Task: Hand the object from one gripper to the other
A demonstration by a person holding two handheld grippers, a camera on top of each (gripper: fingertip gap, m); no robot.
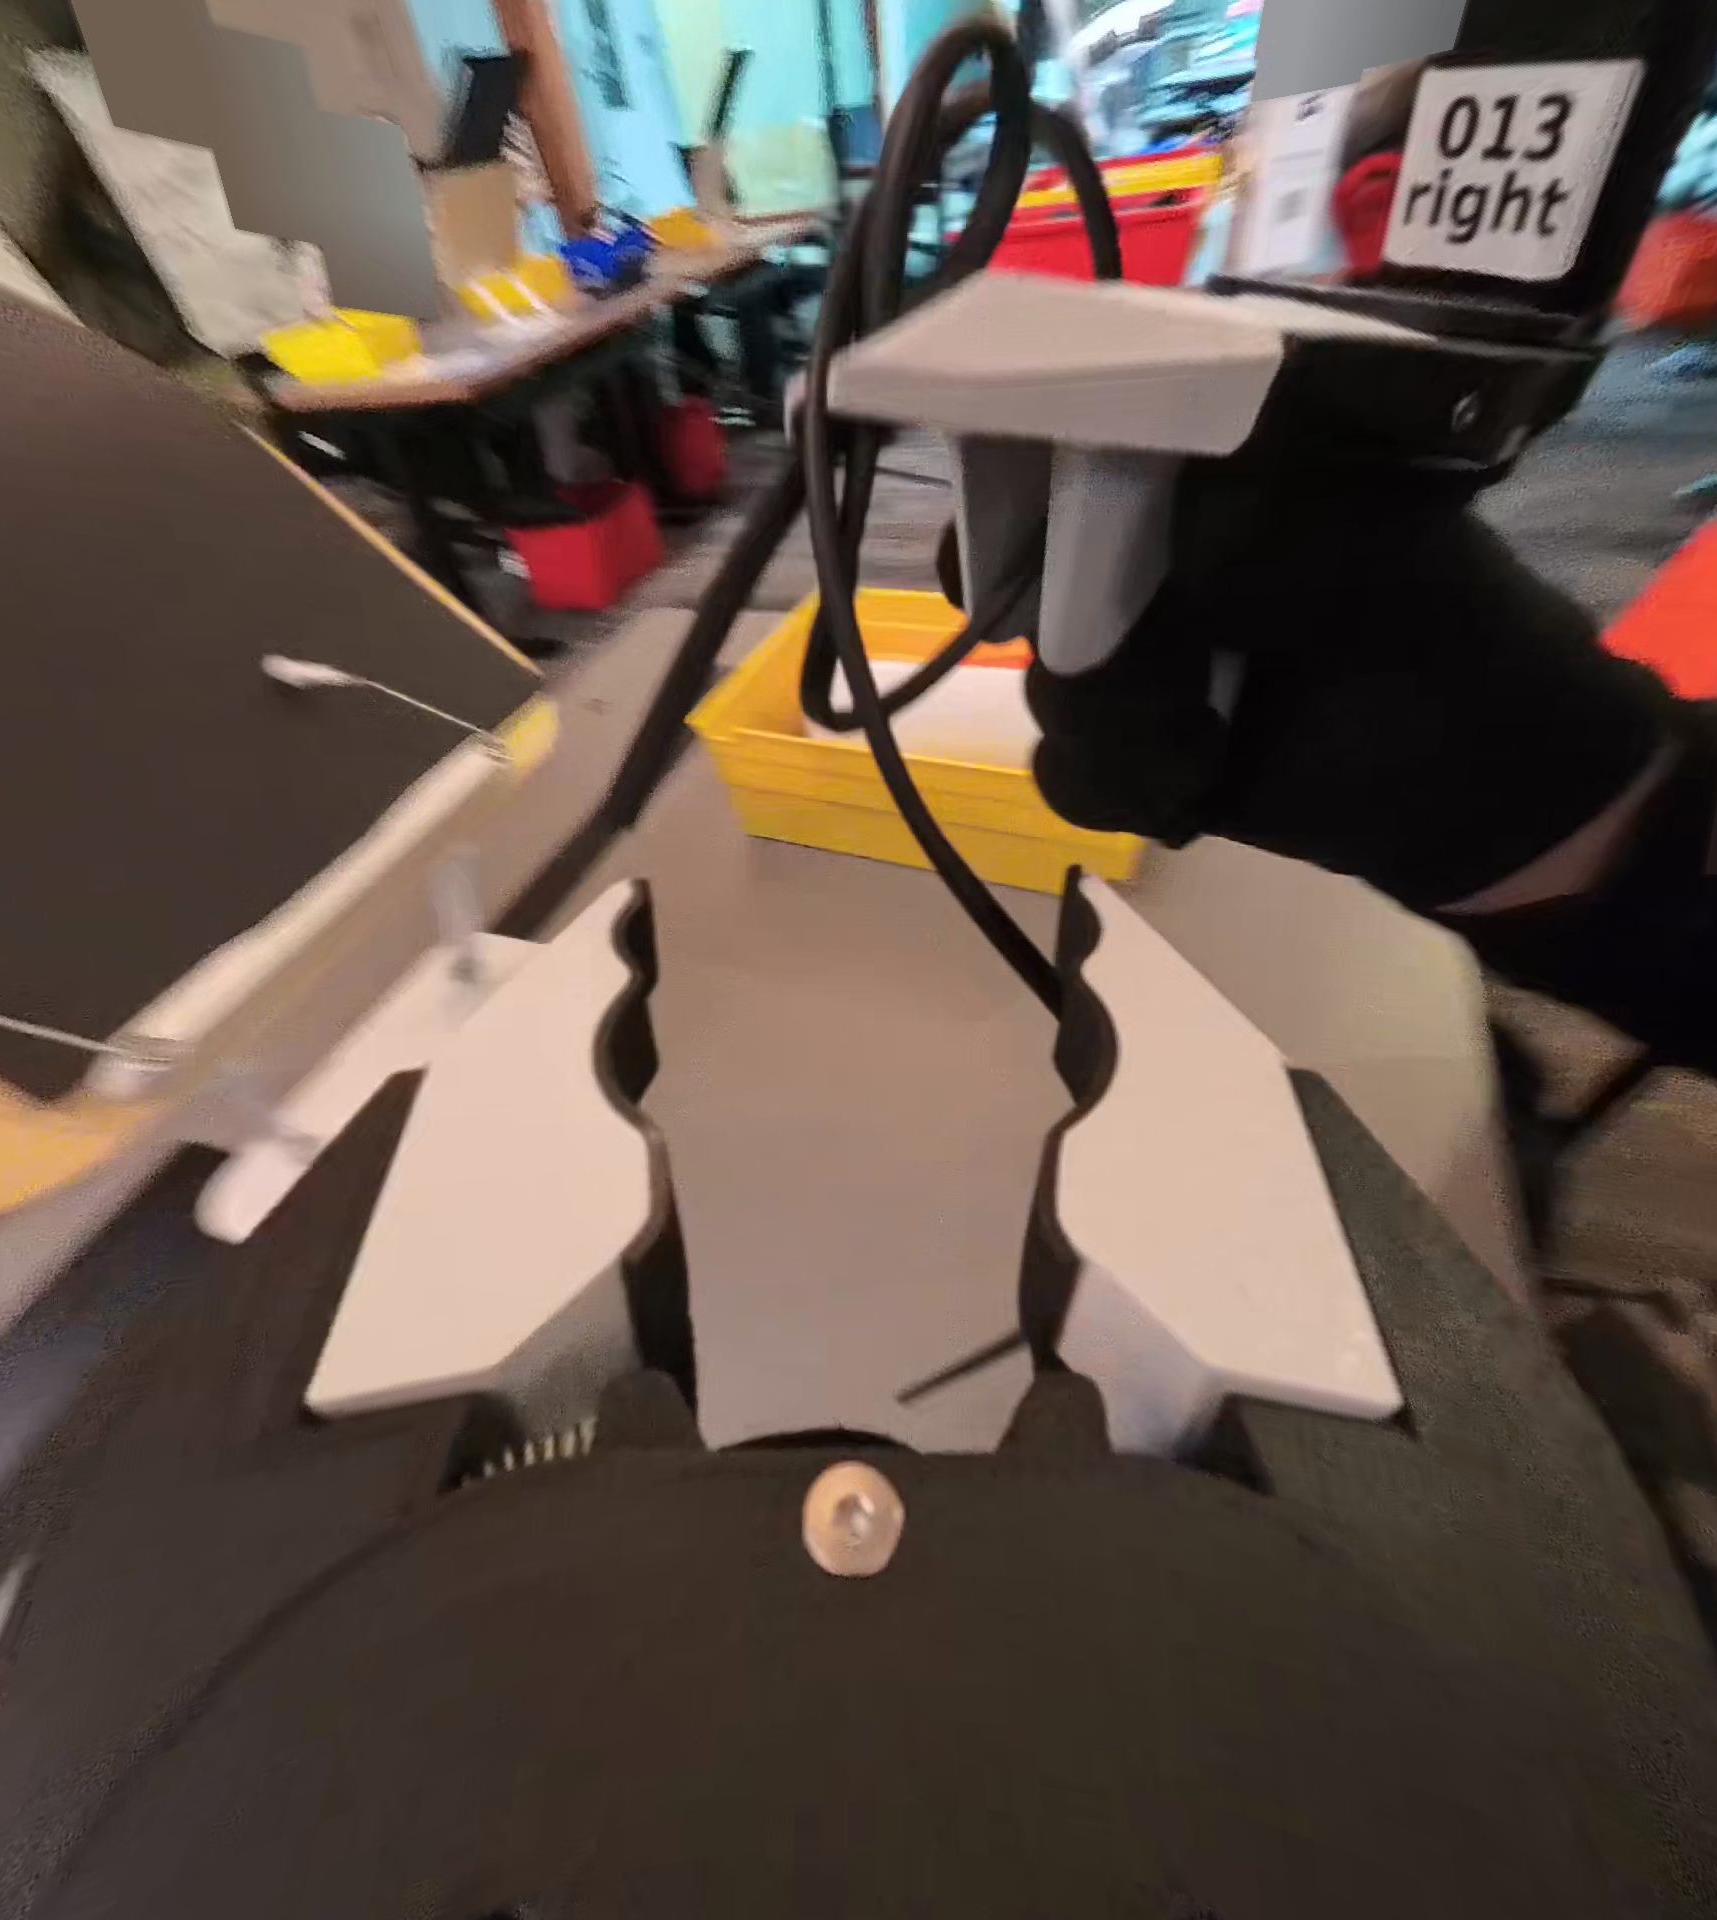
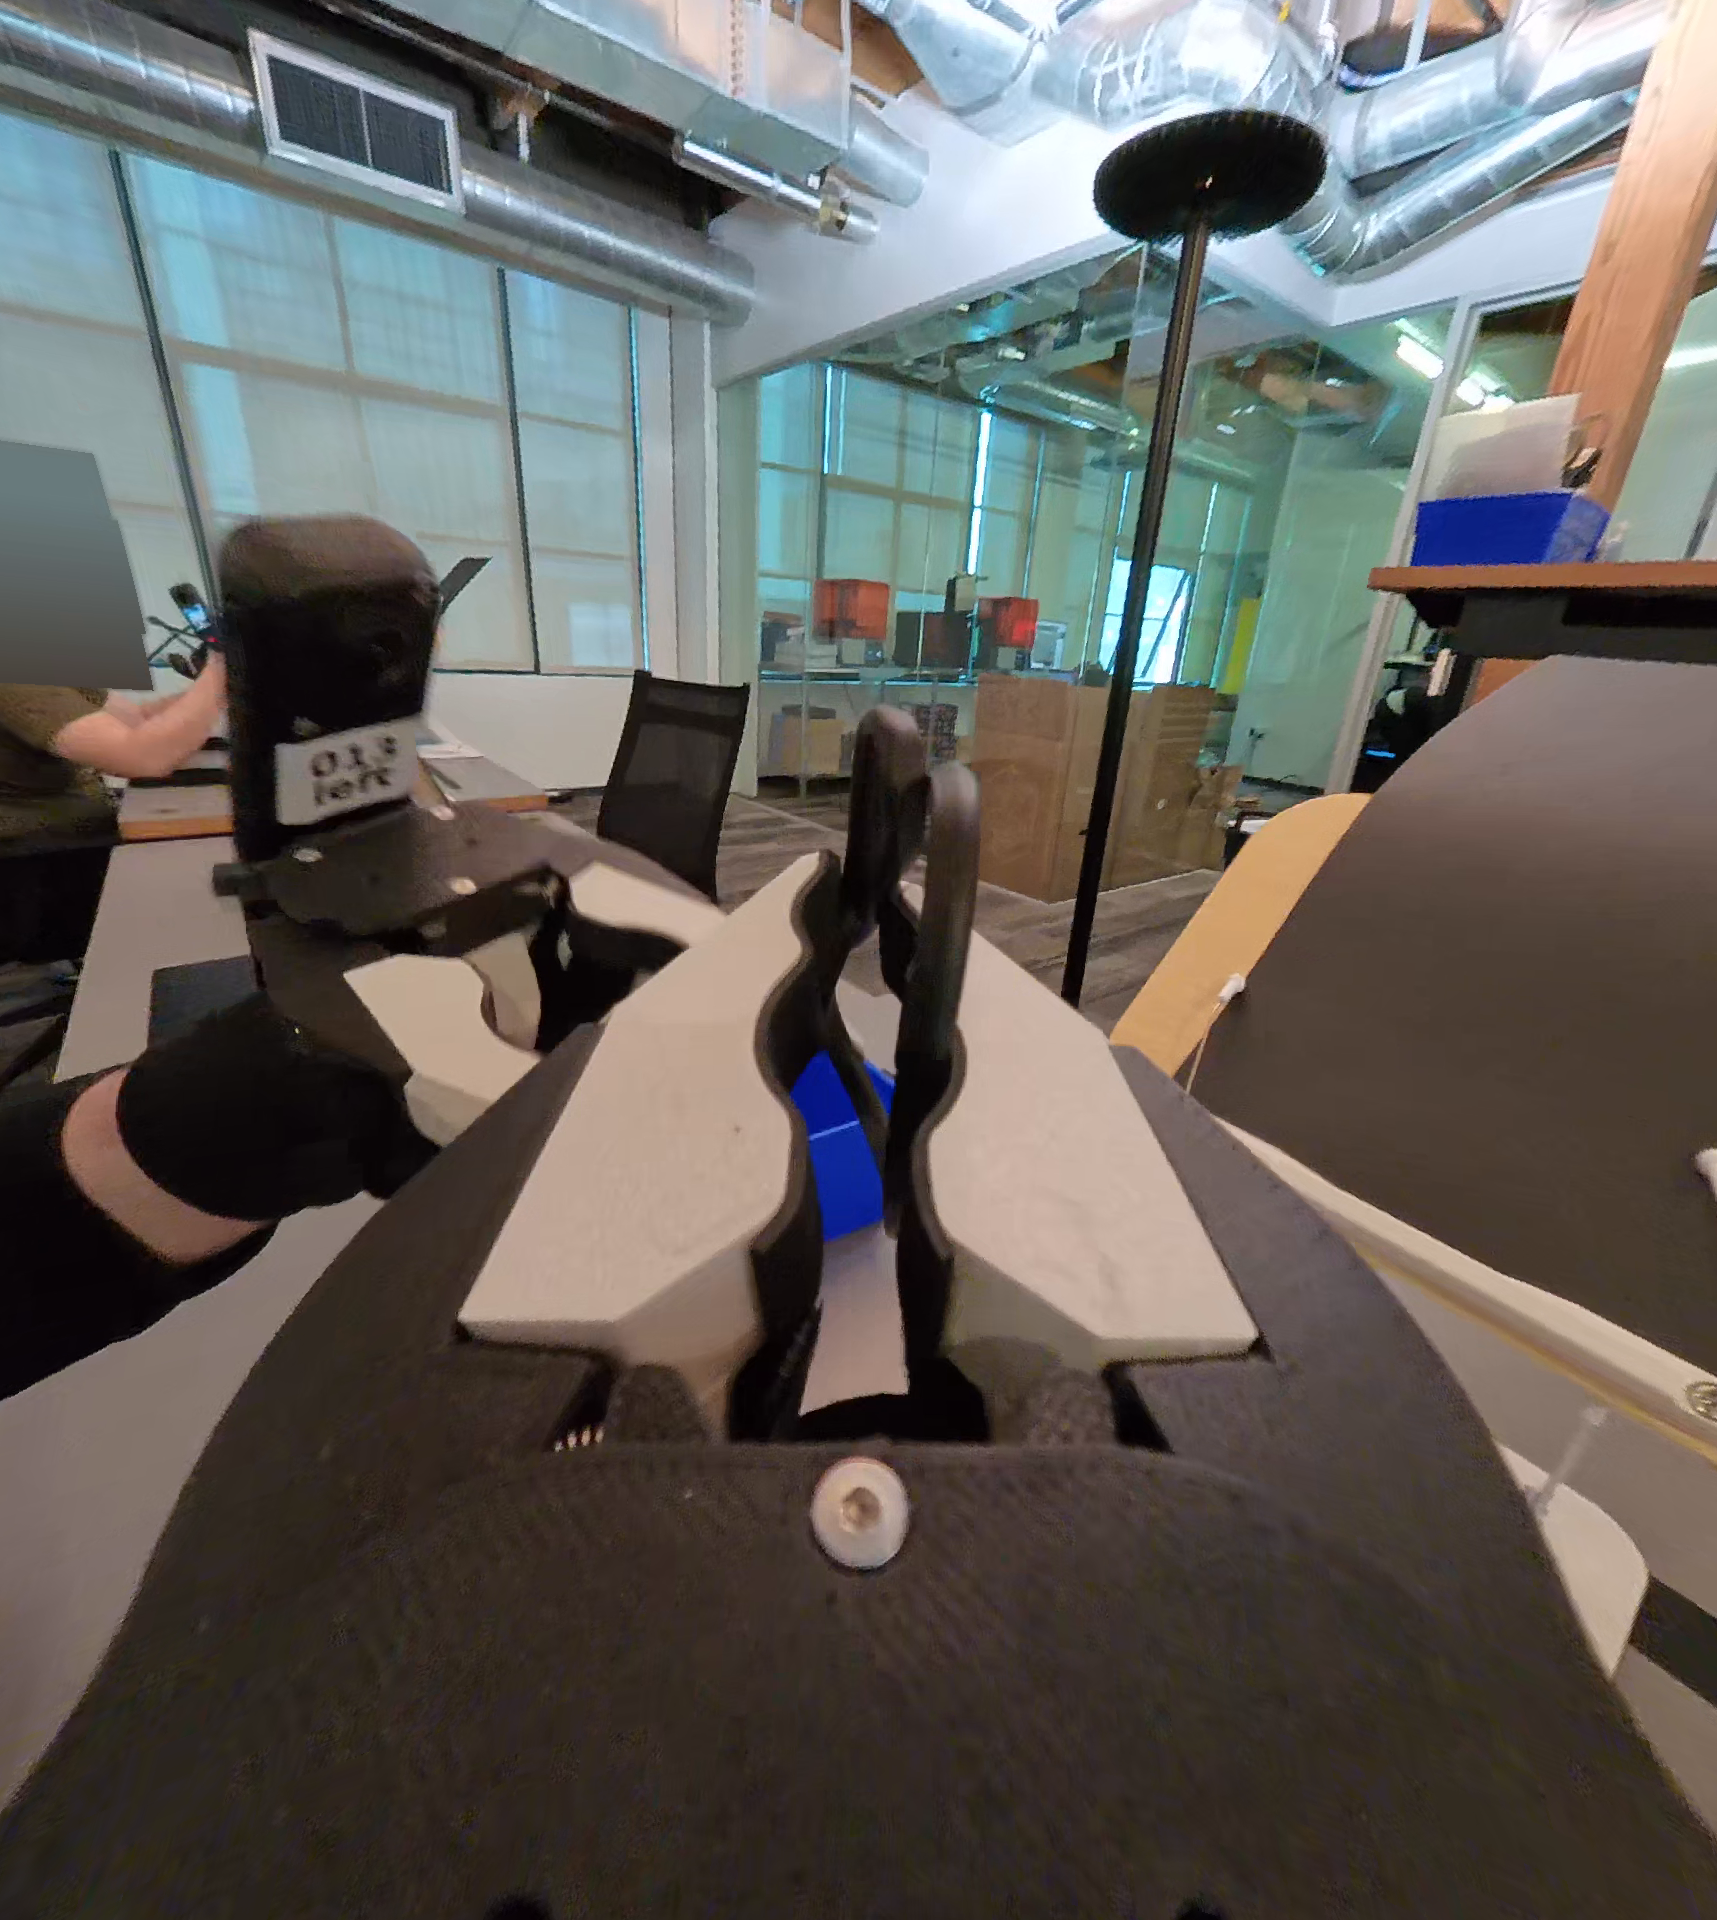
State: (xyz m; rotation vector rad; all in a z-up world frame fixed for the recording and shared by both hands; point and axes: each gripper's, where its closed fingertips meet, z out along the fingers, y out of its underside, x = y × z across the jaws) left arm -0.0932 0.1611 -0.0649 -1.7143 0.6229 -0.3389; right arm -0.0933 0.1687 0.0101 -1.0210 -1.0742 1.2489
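Note:
A black cable [image 1: 690, 665] hangs in loops from my right gripper [image 1: 1041, 644], which is held by a black-gloved hand above and ahead in the left wrist view. One strand drops between the fingers of my left gripper [image 1: 856, 904], which is open, and touches its right pad. In the right wrist view my right gripper [image 2: 869, 904] is shut on the cable [image 2: 942, 935], whose loops stick up past the fingertips. The left gripper [image 2: 532, 997] shows to its left, open.
A yellow bin [image 1: 833, 769] stands on the grey table behind the cable. A black board [image 1: 158, 675] is at the left, an orange cone [image 1: 1716, 582] at the right. A blue block [image 2: 838, 1153], a black pole [image 2: 1134, 623], a chair [image 2: 672, 769] and a seated person [image 2: 2, 748] show in the right wrist view. My hands' fingertips stand some 7 cm from each other.

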